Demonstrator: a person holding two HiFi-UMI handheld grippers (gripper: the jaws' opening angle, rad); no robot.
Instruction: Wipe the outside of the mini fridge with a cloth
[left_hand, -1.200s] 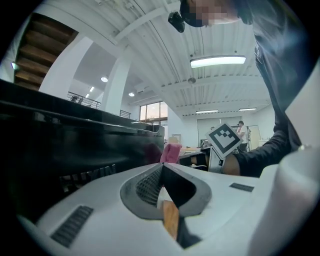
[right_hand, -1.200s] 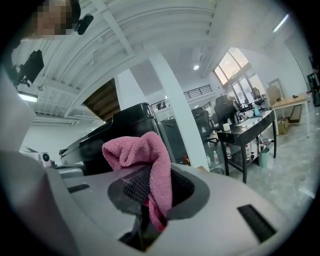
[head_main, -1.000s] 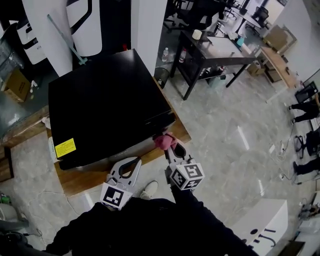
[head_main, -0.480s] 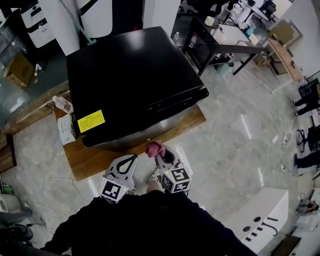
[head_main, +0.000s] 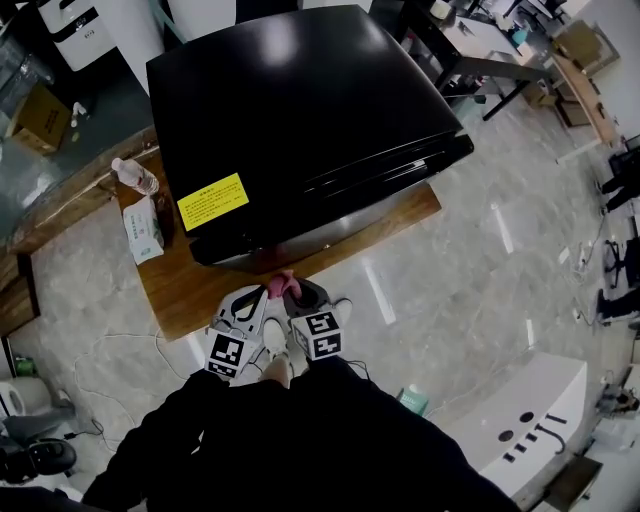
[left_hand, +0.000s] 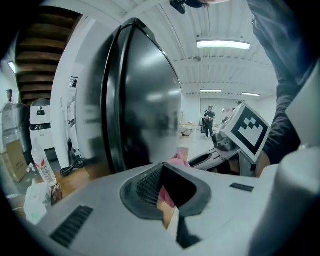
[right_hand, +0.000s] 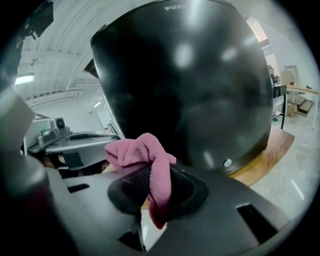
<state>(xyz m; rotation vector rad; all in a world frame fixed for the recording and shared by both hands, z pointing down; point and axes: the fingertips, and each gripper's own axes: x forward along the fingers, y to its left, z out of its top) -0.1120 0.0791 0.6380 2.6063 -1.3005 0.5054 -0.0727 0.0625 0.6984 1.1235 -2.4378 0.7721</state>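
Head view showed the left hand-held gripper (head_main: 250, 300), jaws together and seemingly empty, just beside the pink cloth (head_main: 281, 288) clamped in the right hand-held gripper (head_main: 297, 294). The black mini fridge (head_main: 300, 110) sat on a wooden table (head_main: 190, 290) at 12 o'clock, with the cloth near its closest face. Wiping well probably called for pressing the cloth's loose fold flat, using overlapping strokes and keeping hard jaws off the gloss.

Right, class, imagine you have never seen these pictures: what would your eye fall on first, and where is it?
The big glossy black mini fridge fills the upper middle of the head view, standing on a wooden platform, with a yellow label on its top. Just below the fridge in that view, the right tongs are shut on a pink cloth.
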